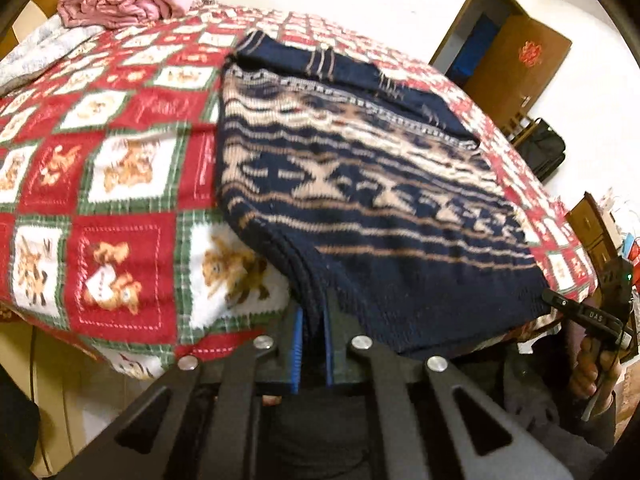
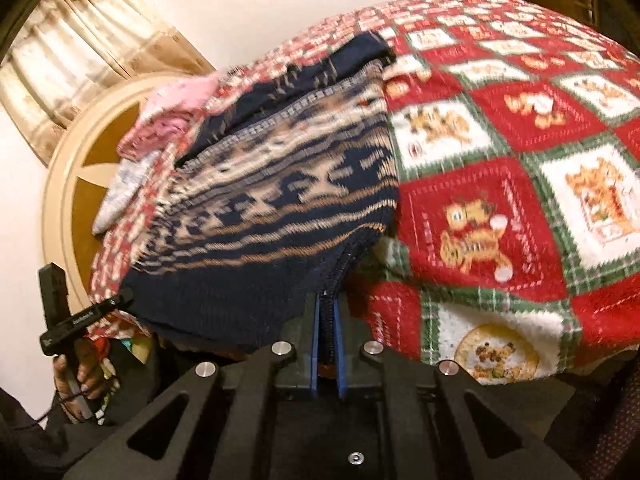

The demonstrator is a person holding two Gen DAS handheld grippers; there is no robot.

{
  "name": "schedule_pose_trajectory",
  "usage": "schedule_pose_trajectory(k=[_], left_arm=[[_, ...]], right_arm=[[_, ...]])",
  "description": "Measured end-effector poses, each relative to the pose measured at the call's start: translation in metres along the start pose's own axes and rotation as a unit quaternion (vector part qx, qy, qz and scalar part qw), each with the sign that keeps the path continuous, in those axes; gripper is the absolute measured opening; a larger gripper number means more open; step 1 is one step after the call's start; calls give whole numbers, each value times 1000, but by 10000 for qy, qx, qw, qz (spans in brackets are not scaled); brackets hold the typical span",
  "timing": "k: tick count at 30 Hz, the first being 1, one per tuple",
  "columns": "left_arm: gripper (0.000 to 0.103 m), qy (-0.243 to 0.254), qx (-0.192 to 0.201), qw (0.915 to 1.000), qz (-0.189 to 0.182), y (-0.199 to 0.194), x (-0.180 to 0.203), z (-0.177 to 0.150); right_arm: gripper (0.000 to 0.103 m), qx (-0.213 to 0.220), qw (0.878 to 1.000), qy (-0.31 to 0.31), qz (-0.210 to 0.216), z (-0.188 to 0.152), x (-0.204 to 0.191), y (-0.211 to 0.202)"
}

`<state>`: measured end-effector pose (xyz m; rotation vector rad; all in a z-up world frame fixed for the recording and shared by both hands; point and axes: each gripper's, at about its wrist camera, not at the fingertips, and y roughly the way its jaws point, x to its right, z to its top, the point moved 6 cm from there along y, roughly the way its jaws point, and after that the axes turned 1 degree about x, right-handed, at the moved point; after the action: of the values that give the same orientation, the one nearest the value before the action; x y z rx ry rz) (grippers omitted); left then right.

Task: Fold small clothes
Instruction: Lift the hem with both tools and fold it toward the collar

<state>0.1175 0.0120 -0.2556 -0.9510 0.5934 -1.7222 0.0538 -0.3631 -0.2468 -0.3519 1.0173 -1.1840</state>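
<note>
The left gripper (image 1: 314, 320), its blue-padded fingers (image 1: 297, 344) closed, pinches the ribbed near hem of a navy knit sweater (image 1: 360, 184) at one corner; the right gripper (image 2: 327, 320) clamps the other corner likewise. The sweater, banded in tan zigzags, lies on a fleecy red-and-green checked blanket (image 1: 120, 168). A crumpled pink cloth (image 1: 120, 4) sits beyond.

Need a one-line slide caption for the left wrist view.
Left gripper shut on the near hem corner of a navy patterned sweater lying on a red checked blanket.
</note>
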Motion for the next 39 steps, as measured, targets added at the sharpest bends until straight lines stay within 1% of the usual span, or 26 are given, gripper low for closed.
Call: schedule_pose_trajectory(k=[3, 7, 10, 17, 24, 29, 39], left_arm=[[9, -50, 74, 10000, -38, -1, -1, 9], [9, -125, 162, 9997, -154, -4, 0, 18], [9, -90, 257, 9995, -158, -7, 2, 26], [9, -205, 458, 9982, -326, -14, 2, 53], [9, -181, 787, 9963, -300, -22, 5, 93], [9, -366, 871, 9950, -336, -17, 0, 120], [9, -493, 875, 9945, -306, 10, -2, 180]], right_arm=[[6, 154, 9998, 71, 127, 7, -3, -9], [6, 247, 9993, 92, 247, 15, -8, -14], [6, 312, 9988, 121, 363, 25, -11, -16], [6, 708, 9961, 100, 507, 68, -20, -32], [6, 1045, 9931, 34, 532, 123, -28, -39], [6, 1150, 9920, 30, 521, 153, -32, -35], [6, 1155, 9928, -18, 324, 216, -36, -1]])
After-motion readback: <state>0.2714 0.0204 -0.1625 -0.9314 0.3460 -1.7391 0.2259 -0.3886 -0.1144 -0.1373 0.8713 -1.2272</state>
